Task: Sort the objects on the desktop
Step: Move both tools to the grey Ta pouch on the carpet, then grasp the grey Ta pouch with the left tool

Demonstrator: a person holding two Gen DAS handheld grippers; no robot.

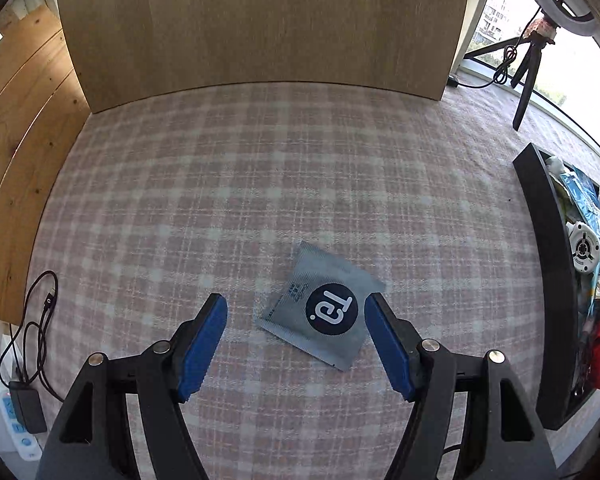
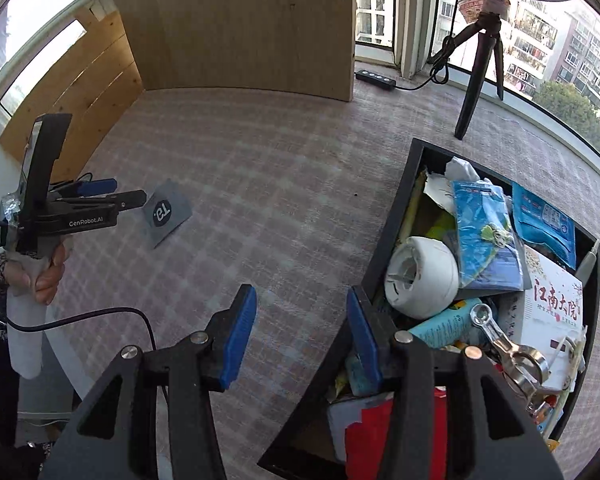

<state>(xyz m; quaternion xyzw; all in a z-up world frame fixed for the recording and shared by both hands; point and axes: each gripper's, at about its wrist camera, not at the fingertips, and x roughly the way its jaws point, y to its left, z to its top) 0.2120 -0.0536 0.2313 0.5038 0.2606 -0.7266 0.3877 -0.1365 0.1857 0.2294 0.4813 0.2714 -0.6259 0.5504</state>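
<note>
The grey sachet [image 1: 320,312] lies flat on the checked cloth of your table [image 1: 260,184], turned corner-on to you; it looks nearly square, so I cannot tell a long axis. Its round black logo faces up, upside down from your left wrist view. Behind the sachet stands a wooden board [image 1: 260,20]; to its right sit a black tray [image 2: 396,216] crowded with packets and a tripod [image 2: 480,68] before bright windows. Your left gripper [image 1: 296,312] hovers over the sachet, fingers [image 1: 204,344] wide apart, one edge of the sachet just beside the right finger, not pinched. Your right gripper [image 2: 302,312] hangs at the tray's near wall, fingers apart, holding nothing.
</note>
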